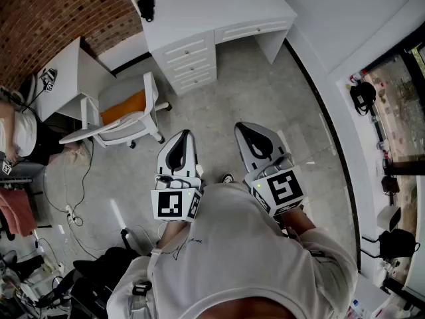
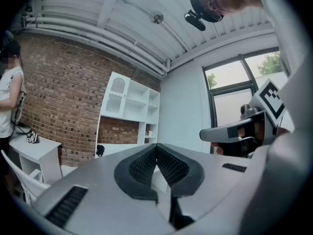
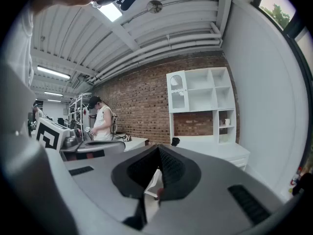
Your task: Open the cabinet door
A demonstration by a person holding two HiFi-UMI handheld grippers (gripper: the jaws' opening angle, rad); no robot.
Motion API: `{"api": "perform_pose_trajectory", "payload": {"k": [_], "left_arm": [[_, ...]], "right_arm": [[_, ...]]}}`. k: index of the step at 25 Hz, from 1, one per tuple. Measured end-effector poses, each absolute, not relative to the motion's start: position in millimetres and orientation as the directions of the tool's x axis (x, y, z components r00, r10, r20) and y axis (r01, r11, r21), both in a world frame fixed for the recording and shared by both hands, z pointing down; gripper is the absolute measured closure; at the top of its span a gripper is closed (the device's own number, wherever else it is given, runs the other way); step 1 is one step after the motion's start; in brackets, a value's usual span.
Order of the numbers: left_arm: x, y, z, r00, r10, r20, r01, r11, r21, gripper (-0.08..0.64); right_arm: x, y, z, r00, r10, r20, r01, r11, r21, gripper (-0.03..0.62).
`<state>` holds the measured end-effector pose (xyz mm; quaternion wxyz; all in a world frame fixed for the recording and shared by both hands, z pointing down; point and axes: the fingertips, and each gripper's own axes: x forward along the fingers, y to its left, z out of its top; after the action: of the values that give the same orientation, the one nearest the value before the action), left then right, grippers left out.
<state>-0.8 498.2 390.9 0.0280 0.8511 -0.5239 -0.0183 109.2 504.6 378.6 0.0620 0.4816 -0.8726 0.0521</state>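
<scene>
Standing on the grey floor, the person holds one gripper in each hand, side by side in front of the body and well apart from the furniture. The left gripper points about level, and its jaws are together at the tips with nothing between them. The right gripper tilts a little downward; its jaws are also pressed together and hold nothing. Both point toward a white worktop that stands against the brick wall and has a stack of drawers under it. On this worktop stands a white shelf unit. The cabinet door, with an arched panel, is in the upper left compartment of the unit and looks closed. Neither gripper is near it. A white chair with an orange seat stands to the left of the drawers. Another person stands at a second table further along the wall.
</scene>
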Motion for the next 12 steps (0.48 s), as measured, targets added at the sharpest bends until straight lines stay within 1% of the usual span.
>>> {"api": "perform_pose_trajectory", "payload": {"k": [8, 12], "left_arm": [[-11.4, 507.9, 399.5, 0.383, -0.923, 0.029, -0.923, -0.381, 0.061, 0.545], [-20.0, 513.9, 405.7, 0.346, -0.937, 0.051, -0.937, -0.344, 0.056, 0.545]], "right_arm": [[125.2, 513.6, 392.6, -0.513, -0.84, 0.175, -0.855, 0.517, -0.024, 0.569], [134.9, 516.7, 396.5, -0.514, -0.841, 0.167, -0.857, 0.511, -0.061, 0.569]]}}
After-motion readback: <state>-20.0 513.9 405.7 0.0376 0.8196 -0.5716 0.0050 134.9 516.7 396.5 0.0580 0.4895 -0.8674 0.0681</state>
